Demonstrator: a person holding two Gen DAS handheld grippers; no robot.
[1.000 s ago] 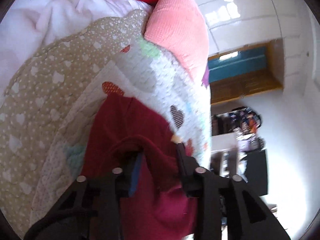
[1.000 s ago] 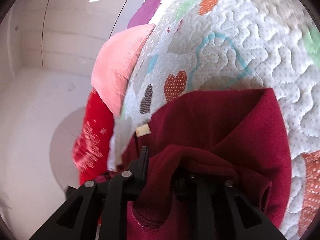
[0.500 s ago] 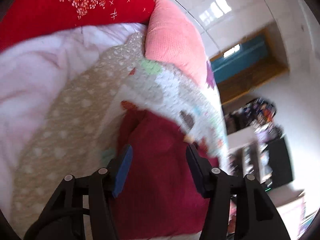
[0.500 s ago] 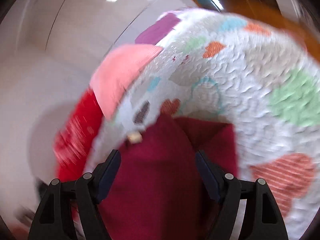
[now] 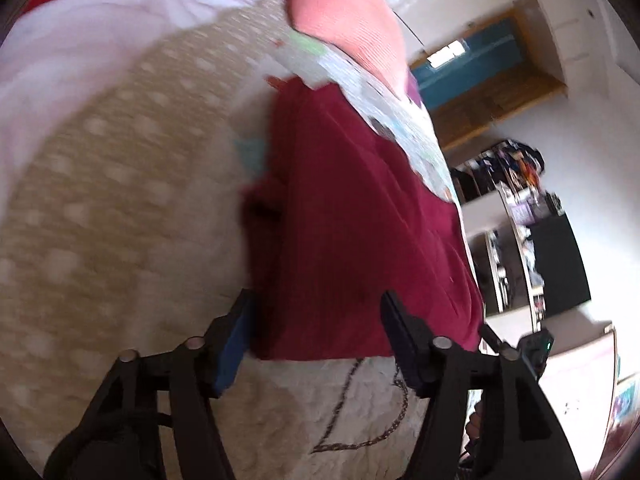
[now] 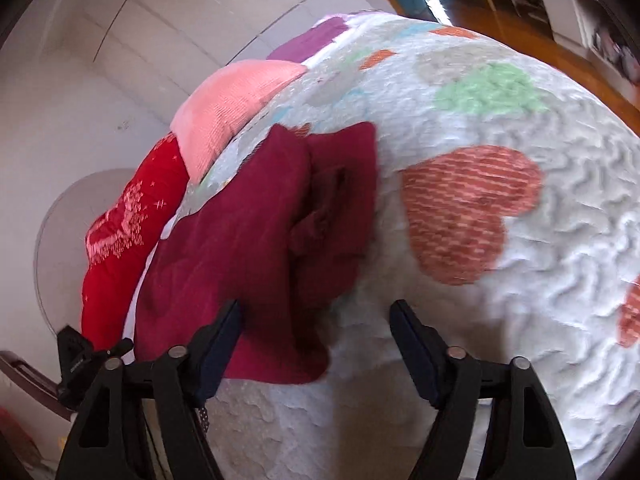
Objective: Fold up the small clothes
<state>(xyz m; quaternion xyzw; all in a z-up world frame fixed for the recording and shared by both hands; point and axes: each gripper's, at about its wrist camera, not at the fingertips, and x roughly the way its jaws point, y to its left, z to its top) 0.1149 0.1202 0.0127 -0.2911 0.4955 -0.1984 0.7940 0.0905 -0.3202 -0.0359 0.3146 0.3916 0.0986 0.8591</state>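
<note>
left wrist: left gripper (image 5: 316, 320) spread wide, holding nothing, at near edge of dark red knit garment (image 5: 360, 232) lying doubled on heart-patterned quilted bedspread (image 5: 100, 220) | right wrist: right gripper (image 6: 316, 328) spread, empty; garment (image 6: 256, 232) rumpled at one side | progress: one fold apparently laid, tidying and further folds left

A home bedroom: bed w/ heart-patterned quilt (image 6: 500, 128), pink pillow (image 6: 228, 108) and red pillow (image 6: 124, 232) at its head edge, white tiled wall (image 6: 120, 60) behind, cluttered shelves (image 5: 516, 200) nearby.
</note>
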